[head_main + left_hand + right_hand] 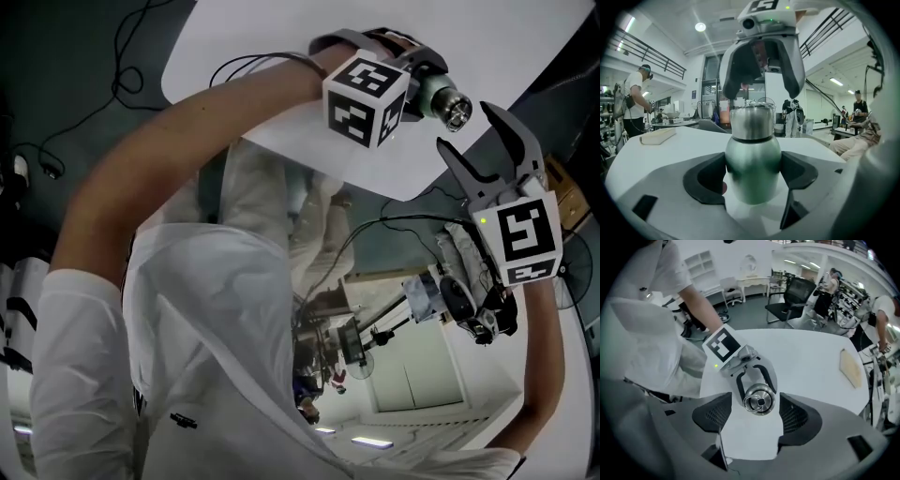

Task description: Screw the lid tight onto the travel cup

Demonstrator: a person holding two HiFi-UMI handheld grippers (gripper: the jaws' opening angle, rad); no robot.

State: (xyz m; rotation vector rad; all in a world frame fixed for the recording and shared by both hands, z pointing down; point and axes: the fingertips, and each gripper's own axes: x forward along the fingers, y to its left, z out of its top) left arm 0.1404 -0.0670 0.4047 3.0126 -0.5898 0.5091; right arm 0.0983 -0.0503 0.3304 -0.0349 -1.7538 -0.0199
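Observation:
The travel cup [752,164] is green metal with a silver lid [751,123] on top, standing upright over the white table [670,150]. My left gripper [752,176] is shut on the cup's body, a dark pad pressed on each side. In the right gripper view I look straight down on the lid [759,399] and its ring handle. My right gripper [755,414] hangs above it pointing down, open, with a gap between each pad and the lid. The head view shows the cup [448,105] in the left gripper [427,92] and the right gripper [466,131] spread beside it.
A pale flat block [851,366] lies on the round white table [811,357], away from the cup. Black office chairs [792,298] stand beyond the table's far edge. People stand and sit further back in the room.

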